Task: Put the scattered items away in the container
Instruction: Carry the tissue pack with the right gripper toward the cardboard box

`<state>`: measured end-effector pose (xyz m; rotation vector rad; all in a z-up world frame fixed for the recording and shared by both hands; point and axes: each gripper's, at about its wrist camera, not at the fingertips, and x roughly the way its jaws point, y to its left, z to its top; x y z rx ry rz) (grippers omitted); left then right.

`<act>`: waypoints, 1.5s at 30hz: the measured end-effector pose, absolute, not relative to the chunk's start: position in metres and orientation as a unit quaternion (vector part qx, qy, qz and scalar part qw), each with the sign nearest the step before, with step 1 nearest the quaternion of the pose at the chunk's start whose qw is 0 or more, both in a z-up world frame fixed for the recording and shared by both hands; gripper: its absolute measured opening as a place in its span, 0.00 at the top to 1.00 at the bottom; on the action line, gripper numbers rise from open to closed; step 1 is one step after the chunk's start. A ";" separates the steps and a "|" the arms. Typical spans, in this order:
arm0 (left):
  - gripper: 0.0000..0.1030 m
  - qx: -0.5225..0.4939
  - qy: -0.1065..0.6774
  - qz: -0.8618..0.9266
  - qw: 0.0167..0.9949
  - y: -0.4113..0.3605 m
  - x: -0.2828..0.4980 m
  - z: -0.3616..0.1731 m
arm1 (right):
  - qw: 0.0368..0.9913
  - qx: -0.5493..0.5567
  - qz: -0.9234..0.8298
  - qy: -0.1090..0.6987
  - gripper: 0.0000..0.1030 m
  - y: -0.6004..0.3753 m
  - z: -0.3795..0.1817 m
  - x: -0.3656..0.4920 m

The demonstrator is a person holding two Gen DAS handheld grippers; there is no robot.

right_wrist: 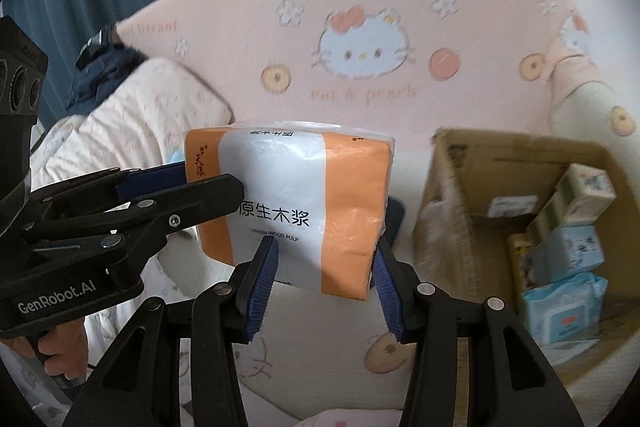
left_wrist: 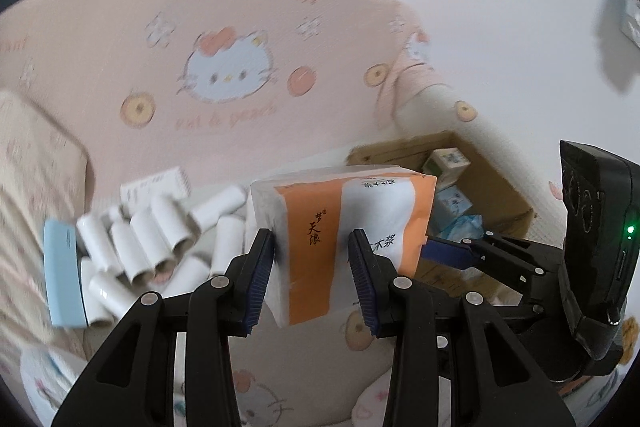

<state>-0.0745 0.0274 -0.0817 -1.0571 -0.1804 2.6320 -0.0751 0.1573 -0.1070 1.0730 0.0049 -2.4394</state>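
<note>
An orange and white tissue pack is held in the air above the bed by both grippers. My left gripper is shut on one end of it; my right gripper is shut on the adjacent side of the tissue pack. The right gripper shows in the left wrist view at the pack's right, and the left gripper shows in the right wrist view at its left. The cardboard box stands to the right, holding several small packs; it also shows in the left wrist view.
A heap of white tubes and a light blue pack lie on the bed at the left. A pink cartoon-print headboard stands behind. A pillow and dark clothes lie far left.
</note>
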 end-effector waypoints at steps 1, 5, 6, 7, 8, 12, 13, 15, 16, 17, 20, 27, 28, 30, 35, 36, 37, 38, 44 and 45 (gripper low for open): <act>0.59 -0.362 -0.059 0.917 0.155 0.034 -0.076 -0.077 | 0.234 0.385 -0.892 0.002 0.56 0.163 -0.103 -0.074; 0.59 -0.350 -0.049 0.919 0.175 0.058 -0.083 -0.065 | 0.219 0.367 -0.904 0.005 0.56 0.186 -0.089 -0.071; 0.59 -0.350 -0.047 0.918 0.180 0.065 -0.086 -0.063 | 0.212 0.364 -0.907 0.004 0.56 0.193 -0.087 -0.071; 0.59 -0.349 -0.043 0.918 0.185 0.074 -0.089 -0.062 | 0.209 0.364 -0.908 0.005 0.56 0.199 -0.085 -0.071; 0.59 -0.348 -0.040 0.917 0.190 0.081 -0.091 -0.060 | 0.204 0.363 -0.909 0.004 0.56 0.205 -0.084 -0.071; 0.59 -0.347 -0.027 0.913 0.214 0.115 -0.099 -0.060 | 0.183 0.362 -0.914 -0.005 0.56 0.235 -0.083 -0.072; 0.59 -0.349 -0.025 0.910 0.220 0.124 -0.102 -0.061 | 0.179 0.363 -0.914 -0.007 0.56 0.242 -0.082 -0.073; 0.59 -0.354 -0.025 0.906 0.232 0.141 -0.108 -0.063 | 0.169 0.365 -0.916 -0.011 0.56 0.258 -0.083 -0.076; 0.59 -0.356 -0.025 0.903 0.237 0.147 -0.110 -0.064 | 0.163 0.366 -0.916 -0.014 0.56 0.267 -0.084 -0.077; 0.59 -0.359 -0.025 0.901 0.243 0.154 -0.114 -0.066 | 0.159 0.367 -0.916 -0.016 0.56 0.272 -0.085 -0.078; 0.59 -0.369 -0.020 0.892 0.261 0.178 -0.122 -0.071 | 0.141 0.374 -0.916 -0.026 0.56 0.295 -0.089 -0.083; 0.59 -0.377 -0.001 0.881 0.287 0.234 -0.135 -0.085 | 0.109 0.395 -0.910 -0.063 0.56 0.348 -0.101 -0.093; 0.59 -0.379 -0.002 0.879 0.289 0.239 -0.137 -0.086 | 0.107 0.397 -0.910 -0.062 0.56 0.352 -0.102 -0.095; 0.59 -0.383 -0.006 0.875 0.294 0.250 -0.141 -0.089 | 0.101 0.401 -0.908 -0.061 0.56 0.362 -0.103 -0.098; 0.59 -0.401 -0.019 0.862 0.309 0.267 -0.151 -0.095 | 0.097 0.412 -0.905 -0.053 0.56 0.382 -0.105 -0.104; 0.59 -0.406 -0.021 0.858 0.313 0.271 -0.155 -0.096 | 0.097 0.417 -0.902 -0.053 0.56 0.386 -0.106 -0.107; 0.59 -0.410 -0.024 0.856 0.314 0.272 -0.157 -0.098 | 0.100 0.422 -0.900 -0.053 0.56 0.389 -0.106 -0.109; 0.59 -0.416 -0.029 0.853 0.315 0.273 -0.160 -0.099 | 0.102 0.427 -0.897 -0.055 0.56 0.393 -0.107 -0.112; 0.59 -0.451 -0.079 0.829 0.323 0.280 -0.179 -0.115 | 0.095 0.452 -0.886 -0.048 0.56 0.407 -0.109 -0.128; 0.59 -0.456 -0.086 0.825 0.322 0.281 -0.181 -0.117 | 0.093 0.455 -0.884 -0.046 0.56 0.408 -0.109 -0.131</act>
